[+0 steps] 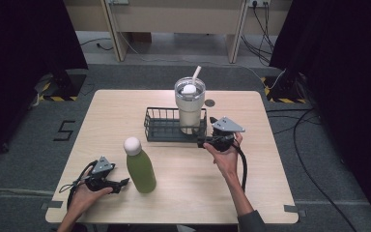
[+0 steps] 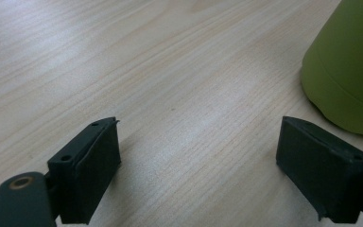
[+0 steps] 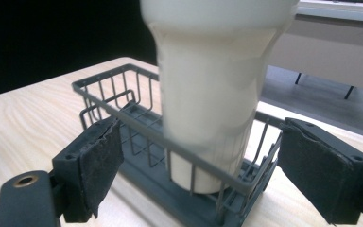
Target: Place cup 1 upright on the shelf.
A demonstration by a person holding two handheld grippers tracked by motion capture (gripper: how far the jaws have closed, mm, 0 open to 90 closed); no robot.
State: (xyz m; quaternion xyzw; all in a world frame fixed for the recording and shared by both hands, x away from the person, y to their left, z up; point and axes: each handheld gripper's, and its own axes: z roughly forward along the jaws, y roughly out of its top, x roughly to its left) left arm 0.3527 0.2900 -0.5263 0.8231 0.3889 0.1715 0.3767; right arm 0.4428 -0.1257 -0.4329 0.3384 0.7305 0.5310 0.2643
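A cream tumbler [image 1: 190, 104] with a clear lid and a straw stands in the right end of a dark wire basket [image 1: 162, 126] at mid-table. My right gripper [image 1: 204, 141] is at the basket's near right corner. In the right gripper view my right gripper [image 3: 198, 156] has its jaws wide apart, with the basket [image 3: 118, 75] corner and the tumbler [image 3: 212, 94] base between them and no pad pressing on either. A green bottle [image 1: 141, 169] with a white cap stands at the front left. My left gripper [image 1: 124, 182] rests open just left of it, on the bare wood beside the bottle [image 2: 350, 66].
The light wooden table [image 1: 270, 183] has open room at its right and far left. A small dark disc [image 1: 209, 103] lies behind the basket. Cables run over the floor at the right, and dark curtains hang on both sides.
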